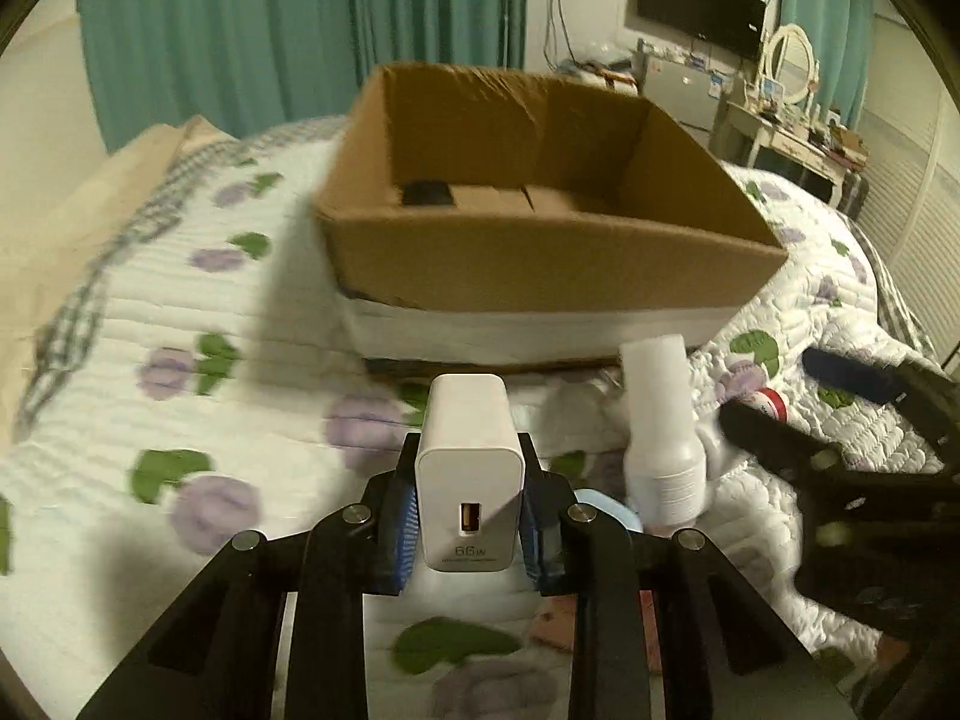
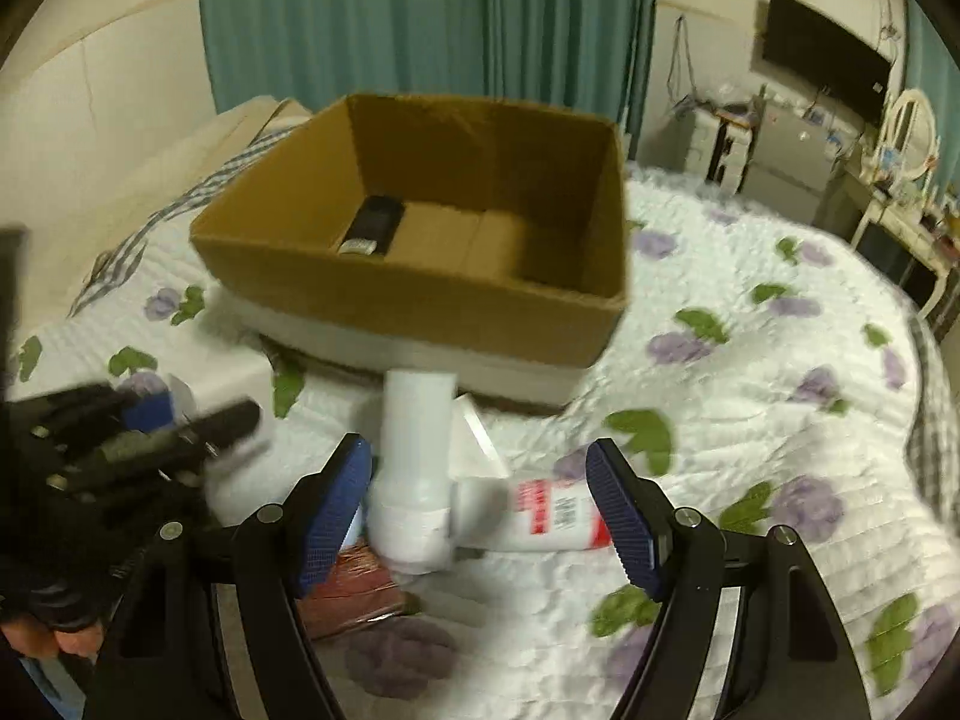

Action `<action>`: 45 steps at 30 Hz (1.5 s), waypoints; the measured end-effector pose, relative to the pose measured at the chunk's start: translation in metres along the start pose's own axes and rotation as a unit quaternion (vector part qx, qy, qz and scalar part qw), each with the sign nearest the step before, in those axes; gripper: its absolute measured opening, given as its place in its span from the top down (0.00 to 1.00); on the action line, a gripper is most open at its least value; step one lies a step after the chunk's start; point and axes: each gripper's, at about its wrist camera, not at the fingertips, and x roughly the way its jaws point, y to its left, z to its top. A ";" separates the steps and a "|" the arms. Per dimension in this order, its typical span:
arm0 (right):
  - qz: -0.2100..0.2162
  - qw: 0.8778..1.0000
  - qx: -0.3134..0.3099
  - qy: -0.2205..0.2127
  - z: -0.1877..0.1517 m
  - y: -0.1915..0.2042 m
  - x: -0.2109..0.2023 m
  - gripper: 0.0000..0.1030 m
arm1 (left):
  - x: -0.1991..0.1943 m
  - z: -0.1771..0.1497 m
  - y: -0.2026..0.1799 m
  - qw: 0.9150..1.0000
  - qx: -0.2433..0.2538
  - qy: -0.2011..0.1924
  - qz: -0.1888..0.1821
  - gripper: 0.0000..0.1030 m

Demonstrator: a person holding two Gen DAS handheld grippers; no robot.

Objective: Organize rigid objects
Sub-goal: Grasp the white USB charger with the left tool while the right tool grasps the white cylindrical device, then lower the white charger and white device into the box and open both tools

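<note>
My left gripper (image 1: 468,516) is shut on a white 66W charger (image 1: 468,468), held above the quilt in front of the cardboard box (image 1: 540,264). The box (image 2: 420,312) holds a black object (image 2: 372,228) in its left part. My right gripper (image 2: 480,516) is open, its blue pads either side of a white bottle (image 2: 417,468) and a white tube with a red label (image 2: 534,516) lying on the bed. The white bottle also shows in the left wrist view (image 1: 660,432), to the right of the charger. The left gripper appears at the left of the right wrist view (image 2: 150,438).
The floral quilt (image 2: 750,372) covers the bed. A reddish flat item (image 2: 354,588) lies under the right gripper's left finger. A white folded piece (image 2: 480,438) lies by the bottle. A dresser with a mirror (image 1: 792,108) and teal curtains (image 1: 300,30) stand behind.
</note>
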 end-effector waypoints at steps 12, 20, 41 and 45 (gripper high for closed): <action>-0.018 0.998 -0.037 0.056 -0.003 0.036 0.064 0.52 | 0.006 0.012 0.021 1.000 -0.012 -0.004 -0.003 0.73; -0.018 0.999 -0.032 0.021 -0.005 0.034 0.036 0.69 | -0.002 0.011 0.024 1.000 -0.011 -0.013 -0.004 0.73; 0.007 0.996 -0.045 -0.073 0.154 -0.017 -0.031 0.69 | -0.027 0.135 -0.008 0.994 0.008 -0.111 -0.010 0.73; 0.014 0.998 -0.042 -0.038 0.158 -0.024 0.019 0.69 | 0.023 0.148 -0.011 0.997 0.010 -0.083 -0.002 0.73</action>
